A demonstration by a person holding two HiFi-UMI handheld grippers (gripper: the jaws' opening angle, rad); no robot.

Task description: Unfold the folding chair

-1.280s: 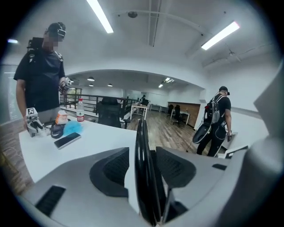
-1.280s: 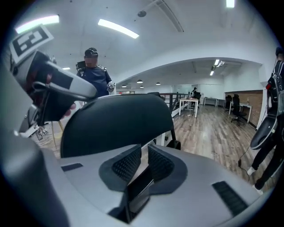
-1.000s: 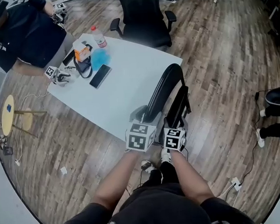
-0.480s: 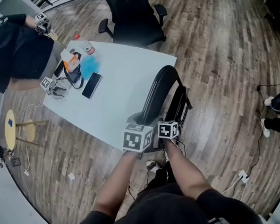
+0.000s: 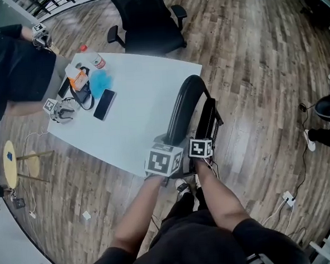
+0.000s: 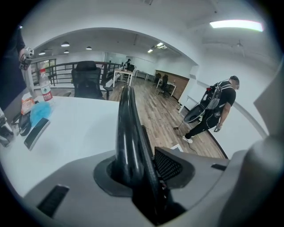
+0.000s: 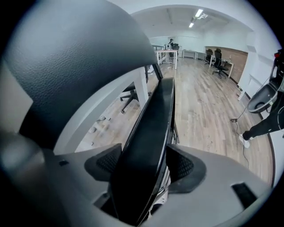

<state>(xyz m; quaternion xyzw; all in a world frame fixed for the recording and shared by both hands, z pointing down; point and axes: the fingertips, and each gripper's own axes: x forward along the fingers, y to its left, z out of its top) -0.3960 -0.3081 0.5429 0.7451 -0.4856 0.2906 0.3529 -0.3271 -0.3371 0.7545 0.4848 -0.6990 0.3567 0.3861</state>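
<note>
The black folding chair [image 5: 184,102] stands folded, leaning at the white table's [image 5: 136,122] near corner. My left gripper [image 5: 166,144] is at the top of its curved back frame [image 6: 126,133]. The jaws are closing, and the frame fills the gap between the pads [image 6: 174,165]. My right gripper [image 5: 201,138] is beside it on the folded seat panel [image 7: 153,133]. Its jaws stand wide and are closing slightly, both pads [image 7: 183,165] against the panel's two faces. Both grippers point steeply down.
A black office chair [image 5: 147,23] stands at the table's far side. A phone [image 5: 103,104], bottle [image 5: 98,61], blue cloth [image 5: 100,81] and spare gripper [image 5: 60,107] lie at the table's left end, by a seated person [image 5: 10,65]. Floor cables [image 5: 289,196] lie right. Another person [image 6: 217,111] stands beyond.
Both grippers have come down onto the top of the folded chair, the right one moving forward onto the seat panel. The left jaws have closed in on the back frame.
</note>
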